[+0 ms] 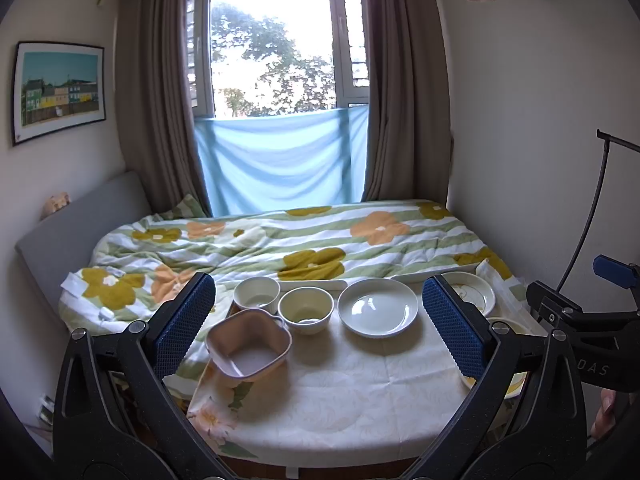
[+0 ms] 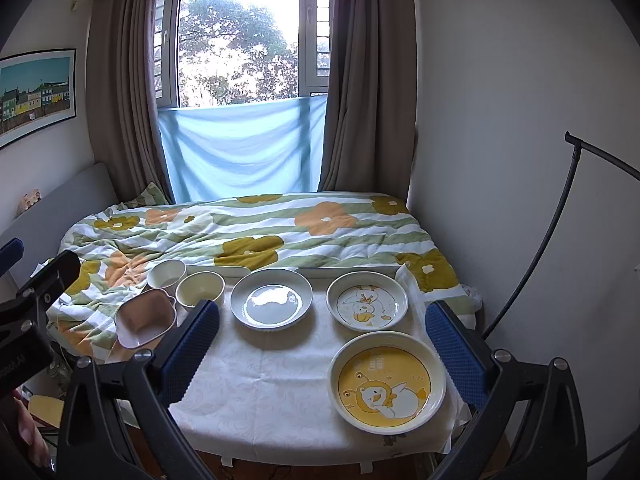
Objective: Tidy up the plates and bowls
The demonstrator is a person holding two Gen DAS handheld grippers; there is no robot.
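Observation:
On the white tablecloth (image 1: 340, 392) stand a pink apple-shaped bowl (image 1: 248, 354) at the left, two cream bowls (image 1: 306, 309) (image 1: 257, 294) behind it, and a plain white plate (image 1: 378, 307). The right wrist view shows the same pink bowl (image 2: 146, 318), cream bowls (image 2: 200, 289) (image 2: 167, 274), white plate (image 2: 271, 298), a duck-print plate (image 2: 367, 301) and a yellow duck plate (image 2: 386, 382). My left gripper (image 1: 320, 320) is open and empty, held above the table's near side. My right gripper (image 2: 322, 344) is open and empty, its right finger beside the yellow plate.
A bed with a flowered quilt (image 1: 280, 248) lies right behind the table. A white tray edge (image 2: 348, 271) runs along the table's back. A black stand pole (image 2: 560, 232) curves at the right by the wall. Curtains and a window are at the back.

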